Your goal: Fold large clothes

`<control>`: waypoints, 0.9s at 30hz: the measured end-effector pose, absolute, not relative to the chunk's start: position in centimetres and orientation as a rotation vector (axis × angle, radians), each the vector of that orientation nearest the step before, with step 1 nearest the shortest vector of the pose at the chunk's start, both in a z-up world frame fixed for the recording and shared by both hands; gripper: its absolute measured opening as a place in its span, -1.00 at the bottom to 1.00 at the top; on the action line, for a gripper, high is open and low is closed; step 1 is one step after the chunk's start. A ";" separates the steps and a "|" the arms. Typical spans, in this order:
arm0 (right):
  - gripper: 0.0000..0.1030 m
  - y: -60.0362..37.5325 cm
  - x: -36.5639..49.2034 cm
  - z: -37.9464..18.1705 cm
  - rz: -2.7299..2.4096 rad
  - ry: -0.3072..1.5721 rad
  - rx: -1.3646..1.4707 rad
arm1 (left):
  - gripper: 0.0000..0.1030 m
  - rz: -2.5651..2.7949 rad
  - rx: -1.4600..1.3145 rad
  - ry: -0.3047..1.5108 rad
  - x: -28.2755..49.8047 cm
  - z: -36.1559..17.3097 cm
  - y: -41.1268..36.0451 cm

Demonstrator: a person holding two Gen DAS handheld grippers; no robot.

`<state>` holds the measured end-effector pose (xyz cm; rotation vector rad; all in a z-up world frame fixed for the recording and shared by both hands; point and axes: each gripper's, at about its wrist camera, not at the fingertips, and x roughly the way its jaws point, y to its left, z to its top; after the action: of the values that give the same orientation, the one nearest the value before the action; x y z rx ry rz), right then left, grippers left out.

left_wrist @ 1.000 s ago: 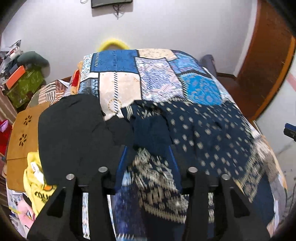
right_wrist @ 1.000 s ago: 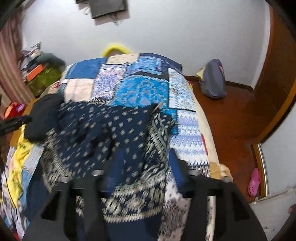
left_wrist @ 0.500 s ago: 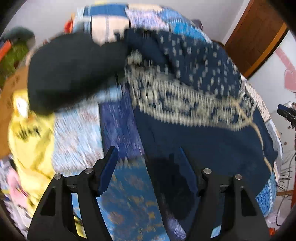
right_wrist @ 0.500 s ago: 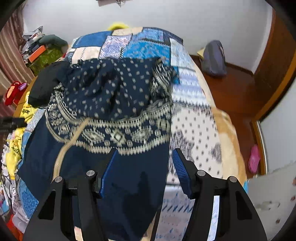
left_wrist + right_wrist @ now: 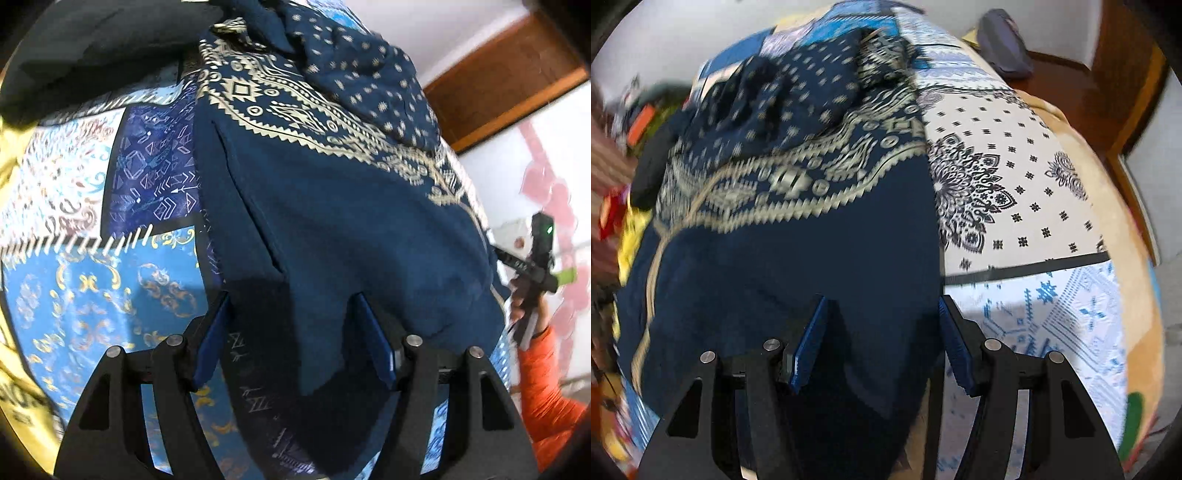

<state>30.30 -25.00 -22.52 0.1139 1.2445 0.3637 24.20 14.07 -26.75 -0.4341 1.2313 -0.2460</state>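
Observation:
A large navy garment (image 5: 351, 229) with a cream patterned band and dotted upper part lies on the patchwork bedspread (image 5: 92, 280); it also shows in the right wrist view (image 5: 798, 266). My left gripper (image 5: 293, 339) is open just above the garment's near left corner, its blue pads apart. My right gripper (image 5: 882, 339) is open over the garment's near right edge, beside the white and blue quilt (image 5: 1034, 177). Neither holds cloth. The right gripper and an orange sleeve show at the right edge of the left wrist view (image 5: 535, 266).
A black garment (image 5: 92, 48) lies at the bed's far left, with yellow cloth (image 5: 14, 147) beside it. A grey bag (image 5: 1004, 40) sits on the wooden floor beyond the bed. A wooden door frame (image 5: 509, 74) stands at the right.
Both grippers have dropped lower and drawn back to the near end of the bed. The garment, bunched and held a second ago, now lies spread toward me, and both grippers are open.

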 end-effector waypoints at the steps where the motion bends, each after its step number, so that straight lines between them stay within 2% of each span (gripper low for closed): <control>1: 0.09 -25.2 30.7 -22.6 0.359 1.244 0.142 | 0.27 -0.237 -0.448 1.217 24.0 -26.7 14.1; 3: -0.06 -25.2 31.0 -22.8 0.352 1.235 0.172 | -0.07 -0.254 -0.444 1.170 23.4 -26.1 13.6; 4: -0.21 -25.0 31.1 -22.8 0.351 1.236 0.162 | -0.13 -0.257 -0.428 1.159 23.2 -25.8 13.5; 5: -0.47 -24.8 31.0 -22.6 0.366 1.233 0.160 | -0.26 -0.253 -0.393 1.145 23.1 -25.4 13.1; 6: -0.64 -24.6 31.0 -22.5 0.397 1.241 0.168 | -0.46 -0.247 -0.345 1.132 23.0 -24.9 12.5; 7: -0.82 -24.4 31.0 -22.2 0.425 1.248 0.176 | -0.56 -0.244 -0.317 1.129 23.1 -24.6 12.2; 9: -0.83 -23.7 30.8 -21.2 0.453 1.233 0.149 | -0.77 -0.239 -0.278 1.120 23.3 -23.8 11.8; 12: -0.84 -21.7 30.0 -18.7 0.517 1.165 0.073 | -0.83 -0.251 -0.289 1.092 24.0 -22.3 12.1; 19: -0.85 -20.1 33.3 -13.3 0.596 1.016 0.062 | -0.86 -0.253 -0.355 0.914 27.4 -16.3 12.9; 27: -0.86 -18.2 41.7 -9.2 0.540 0.888 0.076 | -0.87 -0.176 -0.463 0.768 34.9 -11.3 16.1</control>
<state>41.72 -18.22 -9.20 0.0756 0.8880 0.5403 34.88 16.13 -11.34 -0.4633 0.7678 -0.1756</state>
